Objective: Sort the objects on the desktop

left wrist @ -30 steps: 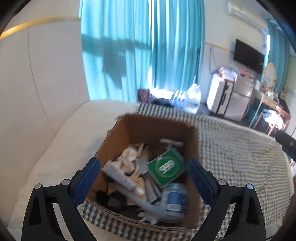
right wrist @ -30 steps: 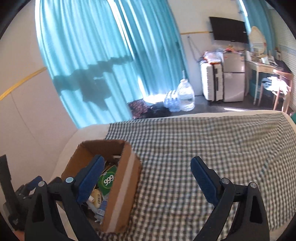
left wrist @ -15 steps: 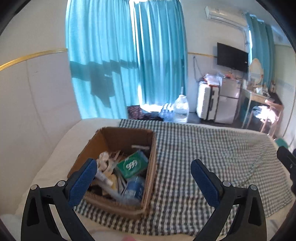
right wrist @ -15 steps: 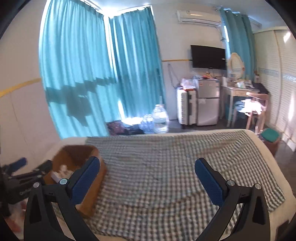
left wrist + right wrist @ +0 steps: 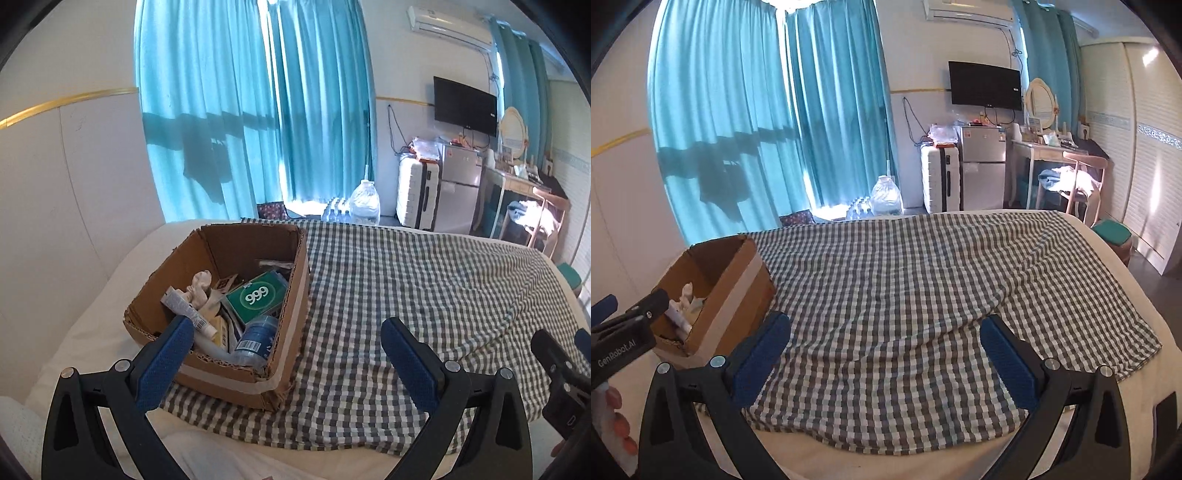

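Only left view: green 999 box (image 5: 257, 295) | right view: wardrobe (image 5: 1145, 147)

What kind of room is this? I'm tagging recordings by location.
Most likely a bedroom or small rented room: a bed under a checked cloth, a wall TV, a mini fridge beside a white suitcase, and teal curtains.
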Tool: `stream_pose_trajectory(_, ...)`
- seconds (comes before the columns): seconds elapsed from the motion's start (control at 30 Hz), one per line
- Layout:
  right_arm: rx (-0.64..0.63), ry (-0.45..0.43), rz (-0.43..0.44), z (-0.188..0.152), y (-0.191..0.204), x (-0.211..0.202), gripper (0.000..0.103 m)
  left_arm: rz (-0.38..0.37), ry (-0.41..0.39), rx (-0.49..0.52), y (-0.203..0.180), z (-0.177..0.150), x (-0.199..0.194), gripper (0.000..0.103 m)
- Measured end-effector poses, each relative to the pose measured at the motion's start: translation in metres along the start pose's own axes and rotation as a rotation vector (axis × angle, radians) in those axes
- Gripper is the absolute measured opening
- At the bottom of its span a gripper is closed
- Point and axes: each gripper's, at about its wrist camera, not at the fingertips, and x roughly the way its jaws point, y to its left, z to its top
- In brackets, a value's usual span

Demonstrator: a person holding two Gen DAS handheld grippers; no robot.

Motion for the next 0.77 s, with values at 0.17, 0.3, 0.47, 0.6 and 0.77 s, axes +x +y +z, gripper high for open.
stream_pose_trajectory(0.17, -0.018, 0.016, 0.013, 0.001, 0.014, 0.002, 0.103, -0.008, 0.036, -0.002, 0.004, -0.004, 0.004, 0.103)
stream_pose_trajectory(0.3, -0.041, 0.003, 0.014, 0.0, 0.023, -0.002, 0.103, -0.011, 0.035, -0.01, 0.008, -0.004, 0.005, 0.103)
stream_pose_trajectory(0.47, -0.034, -0.003, 0.022, 0.001, 0.026, -0.004, 0.103, -0.014, 0.046, 0.002, 0.008, -0.007, 0.006, 0.103)
stream_pose_trajectory(0.6, -0.042, 0.0, 0.025, 0.0, 0.029, -0.005, 0.103, -0.027, 0.052, -0.014, 0.01, -0.009, 0.005, 0.103)
stream_pose_trajectory(0.77, -0.039, 0.011, 0.028, -0.003, 0.03, -0.004, 0.103, -0.039, 0.142, -0.005, 0.008, -0.012, 0.014, 0.103)
